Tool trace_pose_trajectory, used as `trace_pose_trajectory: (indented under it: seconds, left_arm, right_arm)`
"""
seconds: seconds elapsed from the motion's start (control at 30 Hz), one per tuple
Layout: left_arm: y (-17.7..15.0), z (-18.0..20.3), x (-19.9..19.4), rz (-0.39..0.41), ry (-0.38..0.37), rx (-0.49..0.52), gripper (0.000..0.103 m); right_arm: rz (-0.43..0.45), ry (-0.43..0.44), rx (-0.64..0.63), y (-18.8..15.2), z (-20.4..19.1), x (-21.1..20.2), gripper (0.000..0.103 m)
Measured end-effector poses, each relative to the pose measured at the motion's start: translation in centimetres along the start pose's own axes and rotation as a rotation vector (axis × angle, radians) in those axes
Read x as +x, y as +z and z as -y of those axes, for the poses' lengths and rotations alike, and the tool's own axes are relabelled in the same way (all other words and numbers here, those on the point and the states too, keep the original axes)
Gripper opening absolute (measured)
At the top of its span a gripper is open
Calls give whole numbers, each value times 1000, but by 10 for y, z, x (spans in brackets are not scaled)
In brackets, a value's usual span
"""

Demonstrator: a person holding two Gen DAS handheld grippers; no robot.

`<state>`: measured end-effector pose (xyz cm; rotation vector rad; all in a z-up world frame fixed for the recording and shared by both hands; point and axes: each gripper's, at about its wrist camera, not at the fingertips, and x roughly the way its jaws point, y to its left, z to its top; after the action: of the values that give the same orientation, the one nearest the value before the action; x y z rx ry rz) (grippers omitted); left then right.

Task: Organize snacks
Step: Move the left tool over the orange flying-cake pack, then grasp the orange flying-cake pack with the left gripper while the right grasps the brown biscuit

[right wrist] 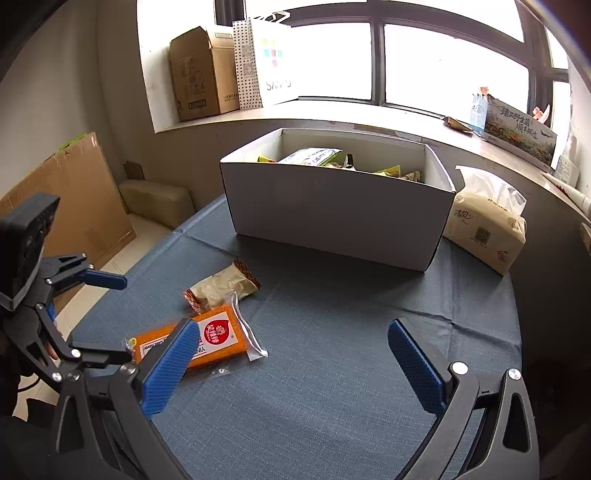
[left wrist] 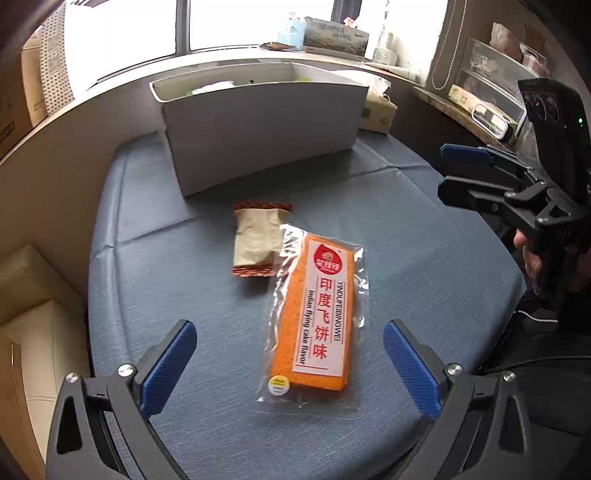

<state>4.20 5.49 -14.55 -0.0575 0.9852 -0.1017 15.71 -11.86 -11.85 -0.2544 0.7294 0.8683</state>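
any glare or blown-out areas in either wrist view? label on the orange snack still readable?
Left wrist: window blown white, fisheye bends the table edge, orange snack pack label sharp and readable. Right wrist: window washes out too, white box front shaded, label partly behind the claw's finger.

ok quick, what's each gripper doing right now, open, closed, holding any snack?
Left gripper: open, holding nothing; the orange cake packet lies on the table between its fingers.
Right gripper: open, holding nothing.

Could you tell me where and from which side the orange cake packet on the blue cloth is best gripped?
Probably across its narrow width, near the middle, coming from above. The orange cake packet lies flat and long on the blue cloth, and the open left tool already straddles it. Its far corner overlaps the beige snack.
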Motion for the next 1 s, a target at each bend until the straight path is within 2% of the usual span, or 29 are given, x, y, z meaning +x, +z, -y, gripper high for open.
trace_pose_trajectory:
  seconds: [0.33, 0.47, 0.53, 0.6, 0.7, 0.77, 0.8, 0.83, 0.9, 0.93, 1.0]
  left_arm:
    - [15, 40, 48, -92, -1, 52, 103]
    - [14, 45, 62, -115, 46, 70, 103]
    - [12, 40, 72, -153, 81, 54, 103]
    - [9, 35, 69, -123, 55, 34, 103]
    - [6, 36, 67, -118, 57, 72, 103]
    - [4, 34, 63, -103, 53, 80, 97]
    - [1, 32, 54, -86, 48, 84, 74]
    - [1, 26, 47, -74, 38, 73, 59]
    - [1, 18, 34, -60, 0, 37, 58]
    - [0, 15, 27, -38, 16, 41, 58]
    - [-2, 10, 12, -18, 1, 39, 58]
  right_arm:
    - [56, -50, 75, -22, 23, -46, 103]
    - [65, -58, 112, -36, 32, -57, 103]
    - [63, -64, 132, -42, 37, -60, 103]
    - [58, -59, 148, -46, 41, -60, 103]
    - [49, -62, 160, -51, 44, -58, 103]
    - [45, -58, 162, -52, 43, -56, 103]
    - [45, -57, 159, -53, 41, -55, 103]
    - [42, -55, 154, -53, 40, -54, 103]
    - [37, -52, 148, -53, 36, -52, 103]
    - [34, -46, 145, -52, 34, -50, 103]
    - [23, -38, 132, -50, 29, -46, 103]
